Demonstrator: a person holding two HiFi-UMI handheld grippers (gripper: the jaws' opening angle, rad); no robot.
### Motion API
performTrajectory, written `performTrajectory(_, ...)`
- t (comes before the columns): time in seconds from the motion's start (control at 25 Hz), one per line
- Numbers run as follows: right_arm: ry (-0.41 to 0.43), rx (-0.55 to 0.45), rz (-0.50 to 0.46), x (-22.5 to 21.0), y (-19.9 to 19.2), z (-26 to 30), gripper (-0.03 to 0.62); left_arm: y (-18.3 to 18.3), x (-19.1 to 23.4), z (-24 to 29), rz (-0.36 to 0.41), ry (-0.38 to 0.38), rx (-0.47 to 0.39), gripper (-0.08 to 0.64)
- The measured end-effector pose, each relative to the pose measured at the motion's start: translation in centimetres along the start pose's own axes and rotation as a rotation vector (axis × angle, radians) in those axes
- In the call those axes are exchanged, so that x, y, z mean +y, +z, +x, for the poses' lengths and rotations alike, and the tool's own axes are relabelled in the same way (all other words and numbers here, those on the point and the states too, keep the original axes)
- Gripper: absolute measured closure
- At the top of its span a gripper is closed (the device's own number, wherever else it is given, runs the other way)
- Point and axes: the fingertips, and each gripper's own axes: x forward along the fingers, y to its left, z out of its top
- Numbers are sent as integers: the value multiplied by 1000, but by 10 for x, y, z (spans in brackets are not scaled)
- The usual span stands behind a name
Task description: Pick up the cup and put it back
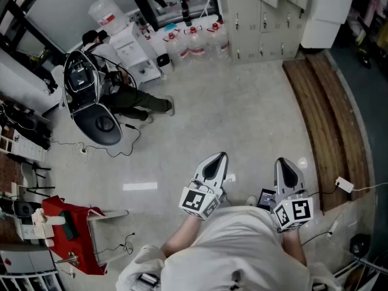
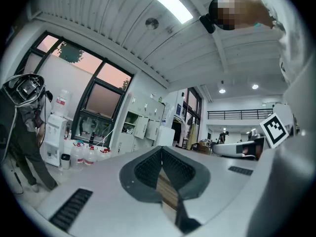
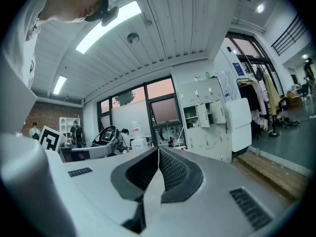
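Observation:
No cup shows in any view. My left gripper (image 1: 219,157) and right gripper (image 1: 284,162) are held side by side close in front of the person's body, above a pale floor (image 1: 242,114), both pointing forward. In the left gripper view the left gripper (image 2: 161,150) has its jaw tips touching, with nothing between them. The right gripper (image 3: 158,151) in its own view is likewise shut and empty. Each one's marker cube (image 1: 199,202) sits near the wrist.
A person (image 1: 130,99) crouches beside a black seat-like machine (image 1: 91,96) at the far left. Behind are a water dispenser (image 1: 136,50), several water jugs (image 1: 194,41) and grey lockers (image 1: 260,17). A wooden platform (image 1: 327,120) runs along the right. A red stand (image 1: 66,223) and cables lie lower left.

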Motion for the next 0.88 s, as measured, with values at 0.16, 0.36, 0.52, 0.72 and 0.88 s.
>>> performTrajectory(0.16,17,-23,24,41,-1,26,563,3,36,-16,25,-29,23,551)
performTrajectory(0.36,11,-28,-2,77,-5,44,563,13,64,-27,38,-64,8,551)
performTrajectory(0.52,-17,-36,2,93,-8,51,563,13,77,-37,36,-97,21,551)
performTrajectory(0.72,-43,-26,40,100,-18,64,563,13,91,-39,47,-102,34,551)
performTrajectory(0.88,-68,-48,105,96,-18,70,561,10,98,-39,32,-94,39,551)
